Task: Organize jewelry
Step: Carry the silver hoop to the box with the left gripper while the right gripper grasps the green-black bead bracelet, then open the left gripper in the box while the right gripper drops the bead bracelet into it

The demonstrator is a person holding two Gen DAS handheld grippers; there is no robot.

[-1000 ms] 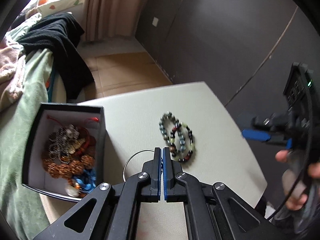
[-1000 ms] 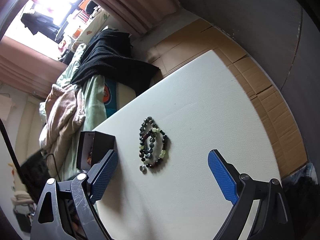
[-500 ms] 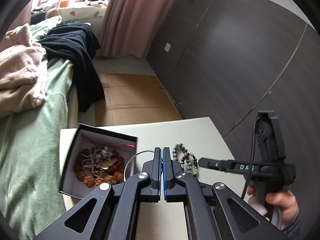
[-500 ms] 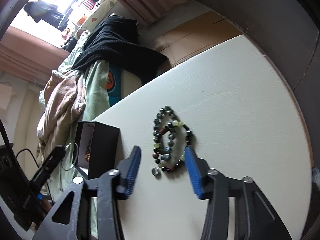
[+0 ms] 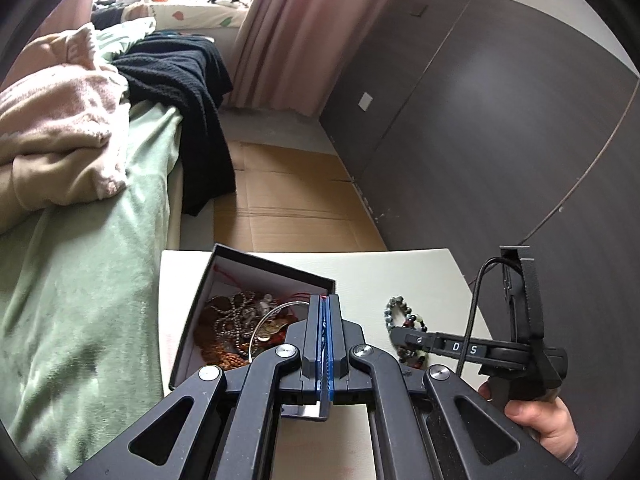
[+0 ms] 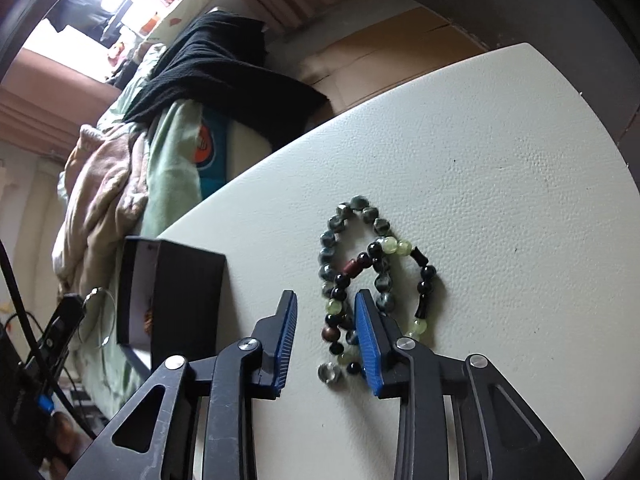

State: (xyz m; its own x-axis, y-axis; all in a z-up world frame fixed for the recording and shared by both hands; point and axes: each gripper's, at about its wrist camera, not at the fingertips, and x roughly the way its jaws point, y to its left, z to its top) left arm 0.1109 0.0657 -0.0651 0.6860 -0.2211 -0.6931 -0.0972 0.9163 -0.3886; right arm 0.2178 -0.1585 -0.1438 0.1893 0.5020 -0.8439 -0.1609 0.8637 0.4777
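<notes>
Bracelets (image 6: pixel 372 276) lie between fingers (image 6: pixel 366 336) in right view; left shows box (image 5: pixel 240 312).

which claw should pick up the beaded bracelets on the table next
Right. The right claw is open, straddling the beaded bracelets on the table. The left claw is shut on a thin metal hoop over the jewelry box.

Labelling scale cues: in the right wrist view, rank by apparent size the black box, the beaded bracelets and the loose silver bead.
1. black box
2. beaded bracelets, nearly as large and closer to the camera, so this order is unsure
3. loose silver bead, clearly smallest
</notes>
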